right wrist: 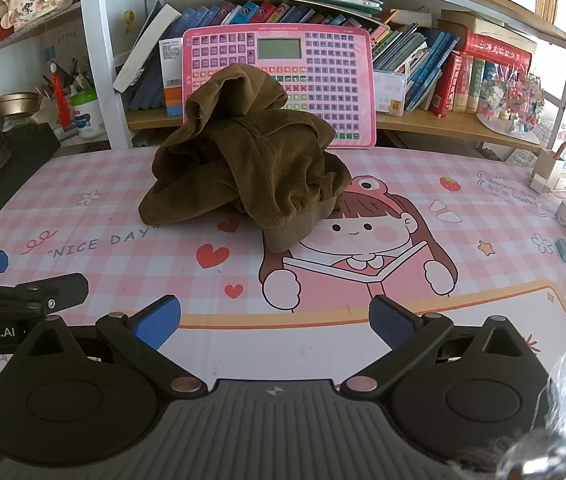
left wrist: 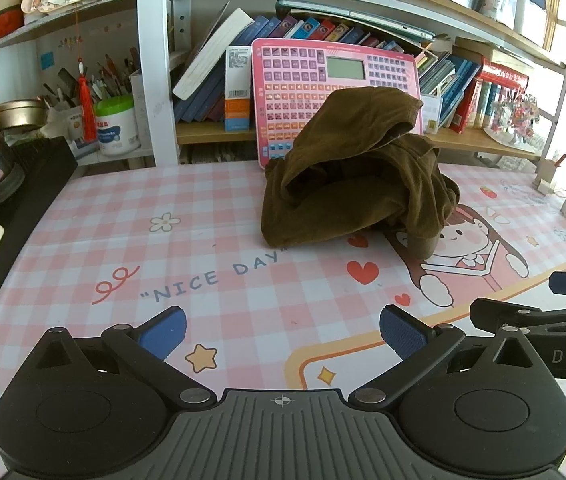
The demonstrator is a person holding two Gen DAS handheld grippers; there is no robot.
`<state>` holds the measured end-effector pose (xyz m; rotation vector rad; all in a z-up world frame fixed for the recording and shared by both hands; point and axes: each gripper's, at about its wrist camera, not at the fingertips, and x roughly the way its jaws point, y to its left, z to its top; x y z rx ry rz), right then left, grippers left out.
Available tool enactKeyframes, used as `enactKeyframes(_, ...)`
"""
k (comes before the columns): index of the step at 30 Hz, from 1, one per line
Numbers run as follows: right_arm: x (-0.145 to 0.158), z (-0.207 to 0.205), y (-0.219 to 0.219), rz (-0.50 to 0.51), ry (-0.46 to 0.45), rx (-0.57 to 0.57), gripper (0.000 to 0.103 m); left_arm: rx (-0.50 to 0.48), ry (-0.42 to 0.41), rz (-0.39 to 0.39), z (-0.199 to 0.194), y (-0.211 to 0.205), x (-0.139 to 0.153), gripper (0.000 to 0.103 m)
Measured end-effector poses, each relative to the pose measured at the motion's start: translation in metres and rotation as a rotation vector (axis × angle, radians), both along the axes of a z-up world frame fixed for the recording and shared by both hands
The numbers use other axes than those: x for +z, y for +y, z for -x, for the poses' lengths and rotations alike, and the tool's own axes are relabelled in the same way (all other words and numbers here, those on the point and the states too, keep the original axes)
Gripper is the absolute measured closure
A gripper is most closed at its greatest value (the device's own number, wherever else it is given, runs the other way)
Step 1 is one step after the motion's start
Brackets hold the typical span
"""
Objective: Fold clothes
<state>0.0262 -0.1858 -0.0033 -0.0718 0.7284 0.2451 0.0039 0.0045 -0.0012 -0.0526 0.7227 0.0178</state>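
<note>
We hold the left tool (left wrist: 282,334) and right tool (right wrist: 275,322) spread wide and empty, short of the crumpled brown garment (left wrist: 357,172) heaped mid-tabletop (left wrist: 123,216), presumably ready to reach in.

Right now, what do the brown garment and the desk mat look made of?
Brown garment: soft matte fabric, probably corduroy or velour; fine ribbing shows on its folds, and it slumps in a heap. Desk mat: smooth printed sheet, likely plastic or vinyl; it lies flat with a faint sheen, though the material can't be confirmed.
</note>
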Motion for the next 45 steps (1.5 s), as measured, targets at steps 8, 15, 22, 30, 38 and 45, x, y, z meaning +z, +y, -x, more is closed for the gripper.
enactKeyframes(8,-0.001,-0.002,0.002,0.001,0.005,0.003,0.001,0.003,0.005,0.0,-0.002,0.002,-0.001,0.0)
enactKeyframes(15,0.0,-0.002,0.003,0.004,0.001,0.004,0.001,0.006,0.002,0.001,-0.002,0.003,-0.001,0.0)
enactKeyframes(22,0.0,0.001,0.003,0.002,0.003,0.002,0.001,0.006,0.002,0.0,0.001,0.003,-0.001,0.0)
enactKeyframes(30,-0.001,0.006,0.003,-0.003,0.011,0.003,0.001,0.011,0.006,0.0,0.006,0.003,-0.002,0.0)
enactKeyframes(38,-0.005,0.01,-0.001,-0.026,0.026,0.042,0.001,0.06,0.037,-0.01,0.007,-0.004,-0.006,0.0)
enactKeyframes(45,-0.006,-0.002,-0.025,-0.048,0.028,0.081,0.001,0.098,0.037,-0.018,0.002,-0.028,-0.003,0.0)
